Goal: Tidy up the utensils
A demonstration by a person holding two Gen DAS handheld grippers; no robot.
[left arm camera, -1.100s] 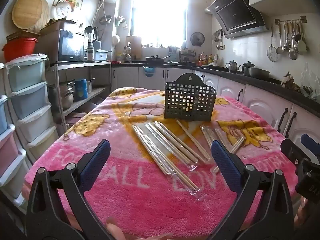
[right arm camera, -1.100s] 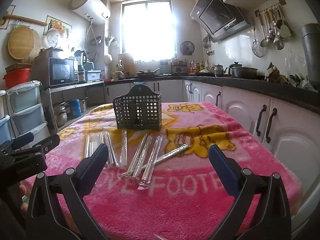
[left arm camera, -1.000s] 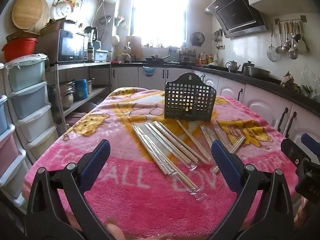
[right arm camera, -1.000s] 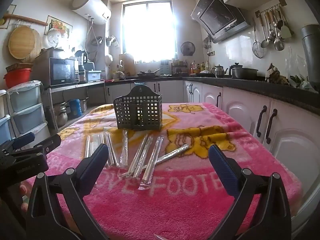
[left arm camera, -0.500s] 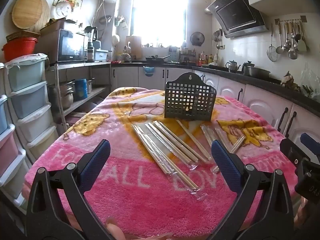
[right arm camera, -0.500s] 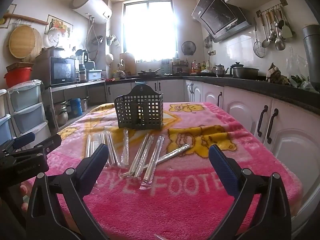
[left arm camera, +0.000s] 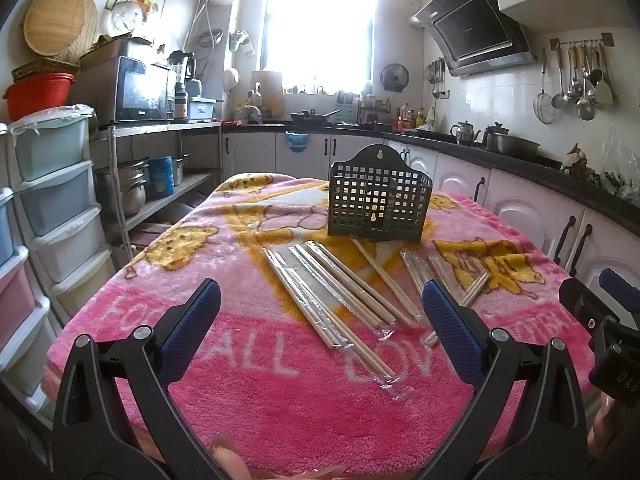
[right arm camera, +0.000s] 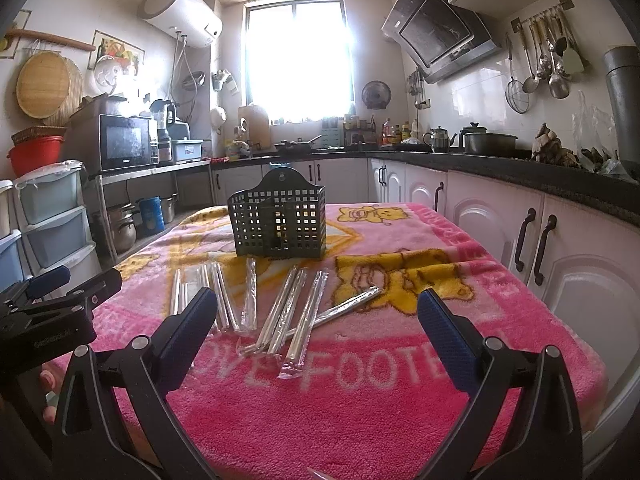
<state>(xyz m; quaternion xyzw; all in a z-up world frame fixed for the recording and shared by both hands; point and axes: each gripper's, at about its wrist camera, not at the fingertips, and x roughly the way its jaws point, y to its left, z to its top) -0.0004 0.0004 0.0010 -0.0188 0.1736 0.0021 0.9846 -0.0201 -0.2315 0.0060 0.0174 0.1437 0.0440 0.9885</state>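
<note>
Kitchen table, pink blanket (left arm camera: 248, 400). My left gripper (left arm camera: 320, 332) and right gripper (right arm camera: 316, 328) both spread wide, holding nothing. Wrapped chopsticks (left arm camera: 340, 288) all loose before basket (left arm camera: 379, 204). Nothing sorted yet; everything left.

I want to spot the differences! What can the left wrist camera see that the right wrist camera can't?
Only the left wrist view shows the pink bottom drawer of the storage tower. Only the right wrist view shows the grey pipe at the far right. Both show the black basket standing on the pink blanket, wrapped chopsticks lying before it, and both open grippers: left gripper, right gripper.
</note>
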